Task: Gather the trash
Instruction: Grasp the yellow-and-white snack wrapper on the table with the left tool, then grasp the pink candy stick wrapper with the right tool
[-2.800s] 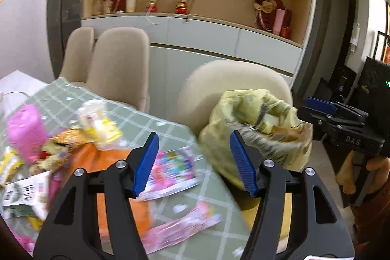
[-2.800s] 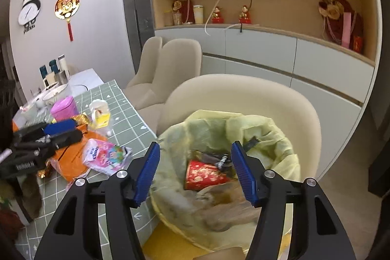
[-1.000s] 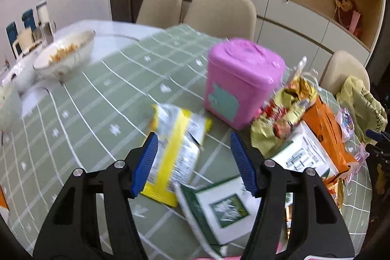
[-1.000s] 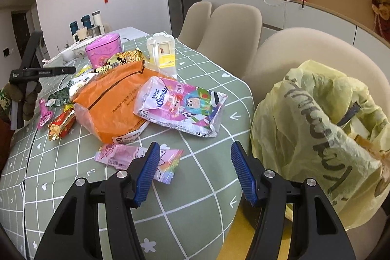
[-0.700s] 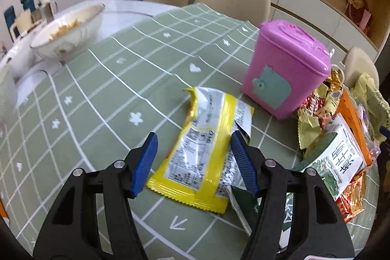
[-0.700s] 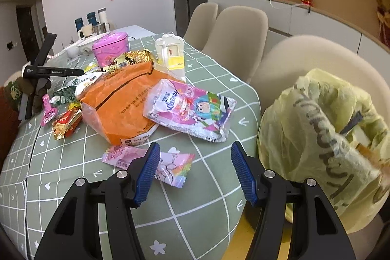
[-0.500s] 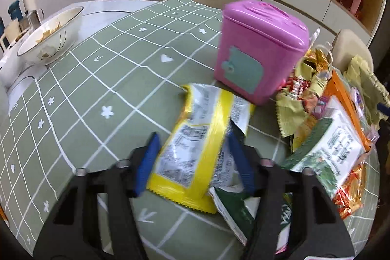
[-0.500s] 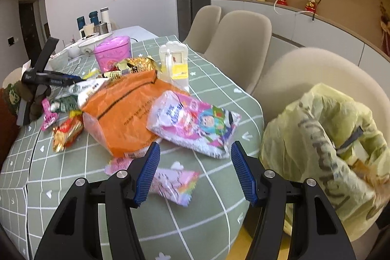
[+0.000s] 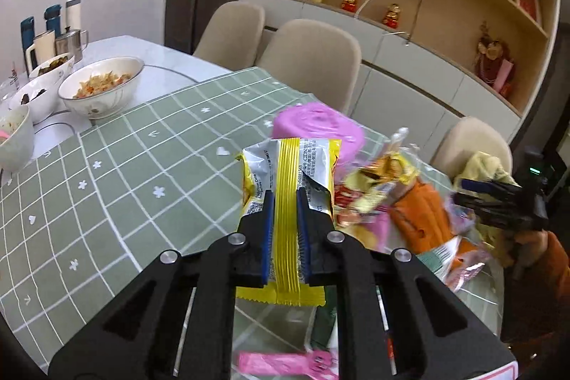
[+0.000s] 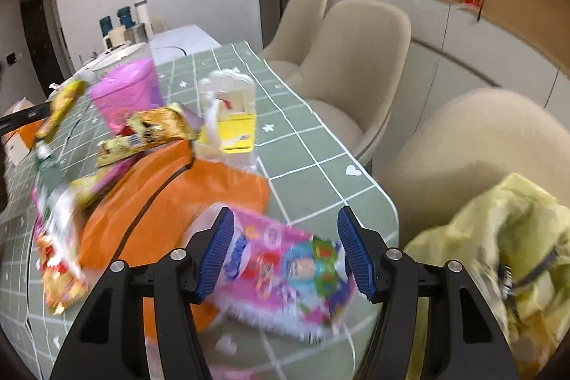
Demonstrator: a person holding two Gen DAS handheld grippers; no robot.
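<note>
Trash is only partly gathered. Nearest me, my left gripper (image 9: 285, 230) has just been closing and now pinches the yellow-and-silver wrapper (image 9: 288, 173), lifted clear of the green checked tablecloth (image 9: 142, 173) — one piece in hand, not yet in the yellow bag (image 10: 513, 237), which sits on the chair (image 10: 481, 138) at the table's right end with some rubbish already inside. My right gripper (image 10: 285, 255) stands apart over the pink tissue pack (image 10: 285, 269), not pressing it. Beyond lie the orange bag (image 10: 171, 194), gold snack packets (image 10: 153, 127) and the pink tub (image 10: 124, 91) — plenty left. Half a second ago the yellow wrapper lay flat on the cloth between wider jaws, and my right gripper was short of the tissue pack, its jaws framing bare cloth.
</note>
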